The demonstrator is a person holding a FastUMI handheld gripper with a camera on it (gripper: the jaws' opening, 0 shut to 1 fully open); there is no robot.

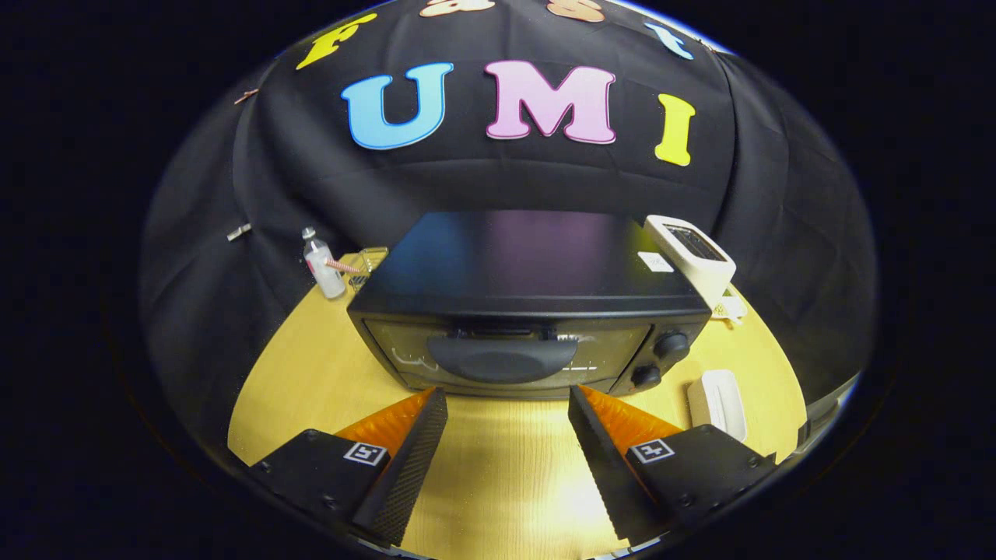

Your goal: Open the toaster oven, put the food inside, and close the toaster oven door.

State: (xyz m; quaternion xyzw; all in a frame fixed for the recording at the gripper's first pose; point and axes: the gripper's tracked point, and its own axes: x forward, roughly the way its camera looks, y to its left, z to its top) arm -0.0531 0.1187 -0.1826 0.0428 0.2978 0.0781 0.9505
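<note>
Toaster oven (529, 311) just beyond parted tongs (507, 400)

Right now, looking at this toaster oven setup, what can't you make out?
Gripper view, gripper open, just short of the closed toaster oven:
- Oven interior: dark door glass and handle hide it.
- Food: the white dish looks empty; contents unclear.
- Table behind the oven: blocked by its body.
- Small bottle: label too small.

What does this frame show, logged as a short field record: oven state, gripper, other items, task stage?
oven: black toaster oven, door shut, handle just beyond the fingers
gripper: gripper open, holding nothing, above the wooden table
knobs: two, right of the door
other items: small bottle behind the oven's left; white toaster behind its right; white tray on the right
task stage: door not yet opened
</note>
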